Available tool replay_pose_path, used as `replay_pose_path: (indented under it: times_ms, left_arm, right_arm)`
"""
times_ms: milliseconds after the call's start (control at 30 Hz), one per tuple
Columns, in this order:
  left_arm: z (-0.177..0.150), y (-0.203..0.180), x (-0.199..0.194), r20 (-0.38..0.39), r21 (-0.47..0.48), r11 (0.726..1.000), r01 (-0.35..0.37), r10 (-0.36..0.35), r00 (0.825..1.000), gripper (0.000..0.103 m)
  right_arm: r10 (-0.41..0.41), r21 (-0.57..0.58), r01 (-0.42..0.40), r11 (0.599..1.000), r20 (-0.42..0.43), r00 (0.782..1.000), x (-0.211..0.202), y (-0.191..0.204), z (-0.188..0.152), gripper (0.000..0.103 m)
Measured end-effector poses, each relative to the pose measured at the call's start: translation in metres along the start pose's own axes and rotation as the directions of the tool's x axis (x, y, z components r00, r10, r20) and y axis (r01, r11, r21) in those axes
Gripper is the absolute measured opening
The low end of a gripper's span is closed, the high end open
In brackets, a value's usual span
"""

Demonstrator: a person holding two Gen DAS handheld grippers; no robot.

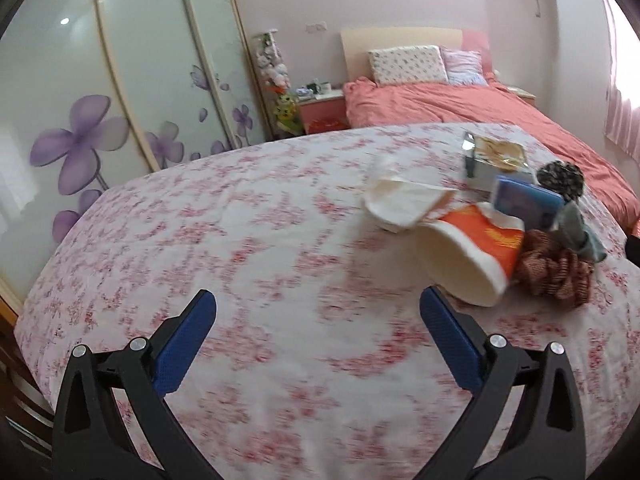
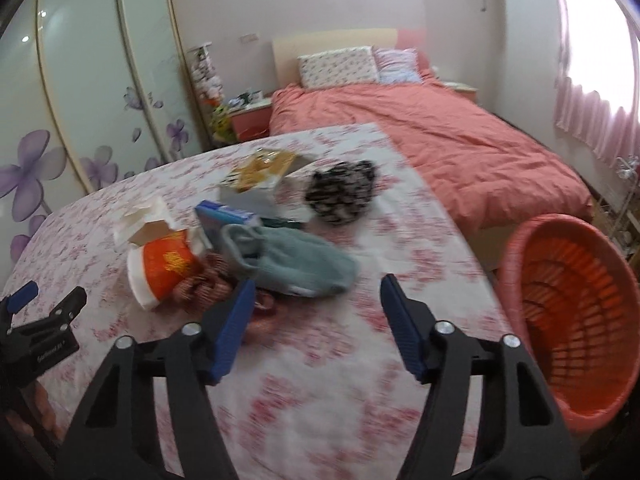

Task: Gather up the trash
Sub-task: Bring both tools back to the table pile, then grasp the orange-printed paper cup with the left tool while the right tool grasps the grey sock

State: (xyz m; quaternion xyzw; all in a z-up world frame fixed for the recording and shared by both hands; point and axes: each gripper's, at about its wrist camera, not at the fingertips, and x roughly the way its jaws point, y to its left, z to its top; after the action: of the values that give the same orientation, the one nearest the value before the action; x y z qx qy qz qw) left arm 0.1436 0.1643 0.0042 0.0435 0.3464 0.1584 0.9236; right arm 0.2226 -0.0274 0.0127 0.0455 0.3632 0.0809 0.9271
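- The left gripper [image 1: 318,304] has its jaws spread wide, with nothing between the blue pads [image 1: 186,344].
- The right gripper [image 2: 318,290] is likewise spread apart and holds nothing.
- In the right wrist view, the left gripper [image 2: 44,296] shows at the left edge, level with the right one, with the person's fingers [image 2: 38,400] below it.

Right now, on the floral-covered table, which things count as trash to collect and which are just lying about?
Likely trash job:
- orange-and-white paper cup, on its side
- torn white cardboard box
- blue carton
- gold-printed open box
- orange plastic basket, probably the bin

Lying about:
- grey-blue sock
- rust striped scrunchie
- black-and-white patterned cloth

Both grippers are open, holding nothing.
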Motion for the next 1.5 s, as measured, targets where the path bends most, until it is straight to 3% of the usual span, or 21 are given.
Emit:
replay_pose_path:
  times_ms: [367,533,600,833,1067,1233,1500]
  left_arm:
    - [-0.010,0.019,0.012,-0.042,-0.046,0.995,0.088,-0.090,0.995,0.100]
    - [-0.008,0.011,0.013,-0.050,-0.051,0.988,0.148,-0.151,0.987,0.100]
    - [-0.007,0.005,0.012,-0.054,-0.056,0.979,0.196,-0.199,0.978,0.100]
    - [0.002,-0.026,0.006,-0.037,-0.026,0.963,0.269,-0.270,0.962,0.096]
    - [0.006,-0.053,0.019,-0.100,-0.032,0.944,0.330,-0.331,0.938,0.079]
    - [0.006,-0.068,0.027,-0.120,-0.026,0.939,0.343,-0.344,0.931,0.065]
    - [0.006,-0.080,0.032,-0.113,-0.026,0.916,0.401,-0.401,0.909,0.027]
  right_arm:
    - [-0.005,-0.061,0.001,0.998,-0.053,0.999,0.041,0.043,0.014,0.055]
    - [-0.005,-0.031,0.003,1.000,-0.083,0.997,0.049,0.032,0.013,0.014]
    - [-0.007,-0.012,0.007,1.000,-0.063,0.998,0.044,0.024,0.013,0.010]
    - [-0.042,0.046,0.041,0.998,0.013,0.999,0.014,-0.010,0.012,0.009]
    - [-0.061,0.076,0.059,0.995,0.024,0.998,-0.002,-0.033,0.010,0.009]
    - [-0.068,0.093,0.067,0.993,0.011,0.998,-0.003,-0.043,0.005,0.009]
    - [-0.080,0.106,0.079,0.991,0.004,0.997,-0.004,-0.053,0.003,0.009]
